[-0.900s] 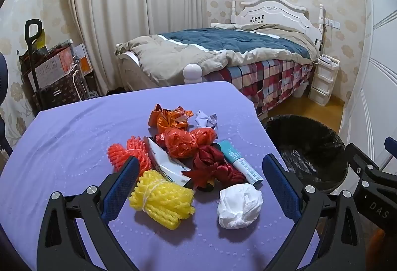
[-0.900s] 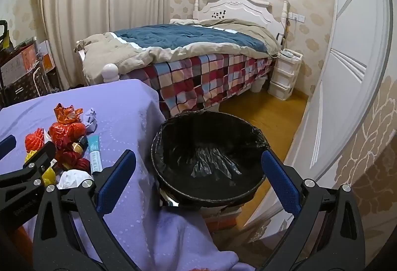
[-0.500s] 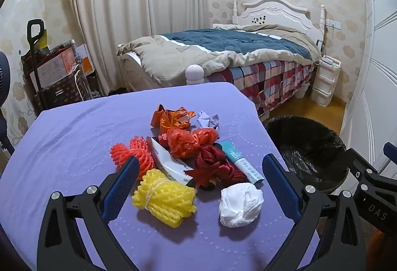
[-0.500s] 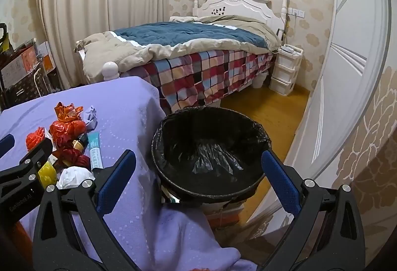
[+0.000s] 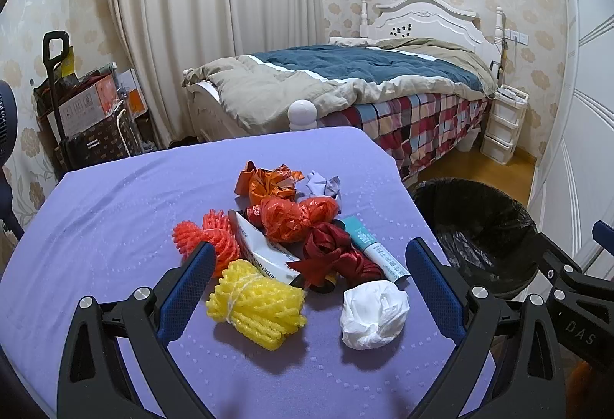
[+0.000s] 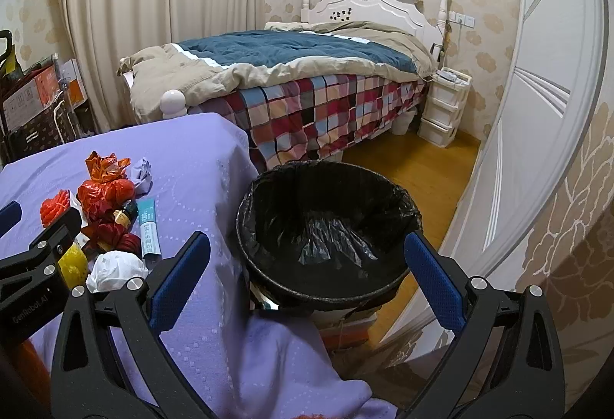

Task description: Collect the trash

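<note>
The left gripper [image 5: 307,280] hangs wide open and empty over the nearest trash, having drawn slightly closer in the last second; the yellow foam net [image 5: 256,305] and white paper wad [image 5: 374,313] lie between its fingers. The right gripper [image 6: 307,265], equally open and empty, waits above the black-lined bin [image 6: 326,231] beside the desk [image 5: 107,211]. Beyond lies the untouched red pile [image 5: 295,215], so collecting appears not yet begun.
</note>
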The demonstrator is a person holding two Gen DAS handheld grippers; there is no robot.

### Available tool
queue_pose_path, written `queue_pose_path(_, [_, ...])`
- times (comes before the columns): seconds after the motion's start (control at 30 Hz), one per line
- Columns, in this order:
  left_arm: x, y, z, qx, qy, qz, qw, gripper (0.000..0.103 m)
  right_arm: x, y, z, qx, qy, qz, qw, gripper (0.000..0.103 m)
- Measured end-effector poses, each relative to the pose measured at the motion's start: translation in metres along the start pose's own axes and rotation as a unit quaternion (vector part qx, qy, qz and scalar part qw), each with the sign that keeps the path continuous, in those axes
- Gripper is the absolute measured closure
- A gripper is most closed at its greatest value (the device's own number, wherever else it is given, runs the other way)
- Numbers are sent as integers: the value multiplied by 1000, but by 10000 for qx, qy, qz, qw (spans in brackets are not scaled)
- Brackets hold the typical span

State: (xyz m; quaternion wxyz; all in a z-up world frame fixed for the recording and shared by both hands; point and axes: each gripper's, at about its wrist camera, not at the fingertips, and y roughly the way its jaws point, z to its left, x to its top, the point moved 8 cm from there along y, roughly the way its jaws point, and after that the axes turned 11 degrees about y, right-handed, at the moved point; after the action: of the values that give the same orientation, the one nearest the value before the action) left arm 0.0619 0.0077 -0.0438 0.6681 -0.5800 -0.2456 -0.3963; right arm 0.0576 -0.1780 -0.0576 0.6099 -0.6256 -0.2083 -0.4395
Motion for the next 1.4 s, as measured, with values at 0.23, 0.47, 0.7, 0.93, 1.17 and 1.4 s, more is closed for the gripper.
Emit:
queue_pose_path(0.23, [0,1,-1,1,-1,-7,10000,7,-12,1,4,-6,-9,29,10000,4])
queue_pose_path(0.47, [0,1,-2,4,6,-4,10000,7,-10,2,3,-6,0,36,10000,4])
queue_pose_path(0.7, [-1,2,1,3,6,0,10000,7,-12,3,4,-15,-7,51,10000,4])
queue_pose_path(0.93, [-1,2,0,4,10,5,10000,7,-10,3,3,-13,-6,58,10000,4])
queue_pose_path(1.17, [-1,2,0,0,11,9,10000,7,-10,2,2,-15,-2,67,10000,4])
queue_pose_path(1.4, [-2,2,0,7,14,11,10000,7,-10,2,2,-14,-1,77,10000,4])
